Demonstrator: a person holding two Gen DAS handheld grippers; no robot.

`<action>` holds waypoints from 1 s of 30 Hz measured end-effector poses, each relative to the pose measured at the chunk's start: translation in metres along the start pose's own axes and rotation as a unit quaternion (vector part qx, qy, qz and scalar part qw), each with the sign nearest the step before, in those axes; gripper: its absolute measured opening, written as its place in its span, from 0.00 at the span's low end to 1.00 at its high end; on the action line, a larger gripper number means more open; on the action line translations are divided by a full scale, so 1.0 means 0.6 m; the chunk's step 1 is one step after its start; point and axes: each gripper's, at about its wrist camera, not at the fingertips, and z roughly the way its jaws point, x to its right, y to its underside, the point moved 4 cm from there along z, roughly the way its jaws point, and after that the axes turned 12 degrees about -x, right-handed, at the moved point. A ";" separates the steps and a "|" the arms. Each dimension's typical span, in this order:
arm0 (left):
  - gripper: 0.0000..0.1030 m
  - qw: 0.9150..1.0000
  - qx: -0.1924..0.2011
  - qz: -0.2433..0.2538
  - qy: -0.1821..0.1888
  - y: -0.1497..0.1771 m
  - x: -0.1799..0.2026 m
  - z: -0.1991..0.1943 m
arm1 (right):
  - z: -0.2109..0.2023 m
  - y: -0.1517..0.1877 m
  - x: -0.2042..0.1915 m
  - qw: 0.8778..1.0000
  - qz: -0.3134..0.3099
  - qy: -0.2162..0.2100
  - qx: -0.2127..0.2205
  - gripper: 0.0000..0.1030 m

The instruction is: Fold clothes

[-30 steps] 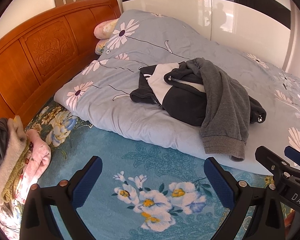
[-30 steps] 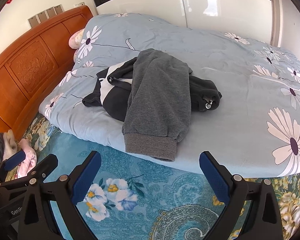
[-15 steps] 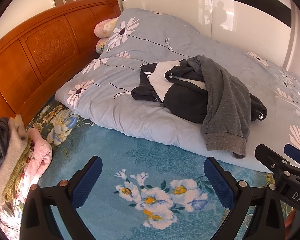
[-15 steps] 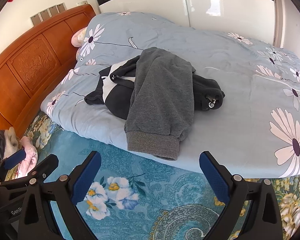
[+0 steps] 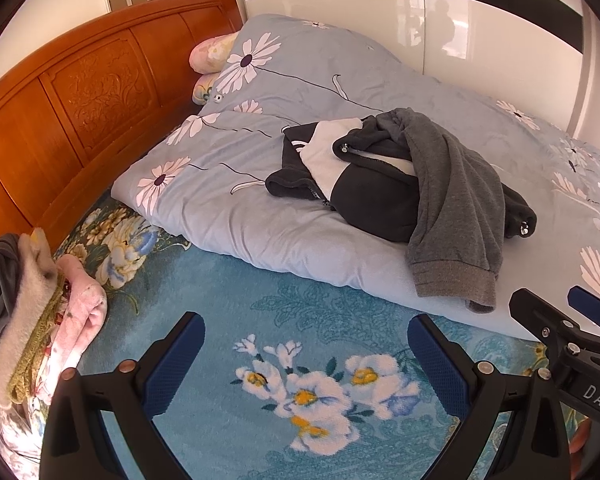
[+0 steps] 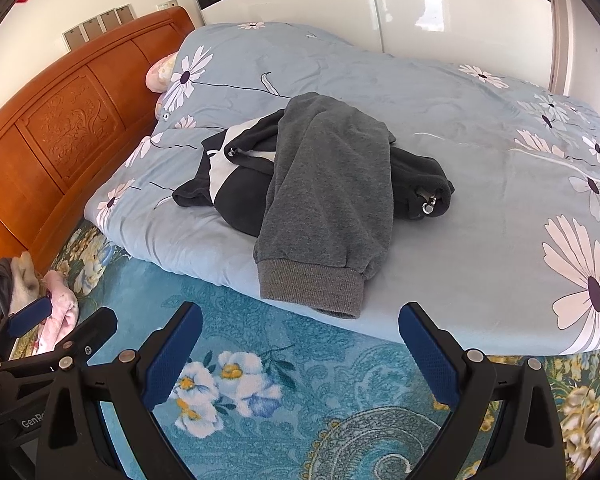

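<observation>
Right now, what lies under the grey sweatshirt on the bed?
Under the grey sweatshirt lies a black and white jacket, on the blue quilt. The jacket's middle is covered.

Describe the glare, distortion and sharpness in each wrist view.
Left wrist view: fisheye bends the headboard; the glossy wardrobe reflects a silhouette; the grey garment is sharp. Right wrist view: same curvature and dark corners, wardrobe glare, sunlit duvet.
</observation>
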 end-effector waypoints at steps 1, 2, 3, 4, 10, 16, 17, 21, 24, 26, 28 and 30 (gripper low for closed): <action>1.00 1.000 0.000 0.001 -0.001 0.000 0.000 0.000 | 0.001 0.000 -0.001 1.000 -0.001 0.000 -0.001 0.96; 1.00 1.000 0.000 0.001 -0.002 0.000 -0.001 0.000 | 0.002 0.001 -0.001 1.000 -0.001 0.000 -0.002 0.96; 1.00 1.000 0.001 0.001 -0.002 0.000 -0.002 0.000 | 0.003 0.001 -0.002 1.000 -0.001 -0.001 -0.002 0.96; 1.00 1.000 0.000 0.000 -0.002 0.001 -0.003 0.001 | 0.003 0.001 -0.002 1.000 -0.001 -0.002 -0.003 0.96; 1.00 1.000 -0.004 -0.004 -0.003 0.003 -0.011 0.004 | 0.005 0.002 -0.010 1.000 -0.004 -0.004 -0.004 0.96; 1.00 1.000 -0.007 -0.009 -0.004 0.009 -0.020 0.011 | 0.010 0.005 -0.017 1.000 -0.006 -0.007 -0.009 0.96; 1.00 1.000 -0.008 -0.010 -0.004 0.010 -0.021 0.012 | 0.012 0.006 -0.019 1.000 -0.007 -0.008 -0.010 0.96; 1.00 1.000 -0.012 -0.010 -0.001 0.015 -0.027 0.016 | 0.016 0.007 -0.022 1.000 -0.009 -0.009 -0.013 0.96; 1.00 1.000 -0.019 -0.021 0.008 0.055 -0.052 0.020 | 0.023 0.010 -0.011 1.000 -0.002 -0.014 -0.015 0.96; 1.00 0.999 -0.021 -0.036 0.019 0.097 -0.078 0.024 | 0.035 0.017 0.005 1.000 -0.002 0.002 -0.016 0.96; 1.00 0.998 -0.029 -0.053 0.021 0.136 -0.103 0.026 | 0.060 0.027 0.028 0.999 -0.002 0.031 -0.032 0.96; 1.00 0.997 -0.040 -0.071 0.016 0.172 -0.128 0.028 | 0.086 0.032 0.041 0.998 0.001 0.046 -0.044 0.96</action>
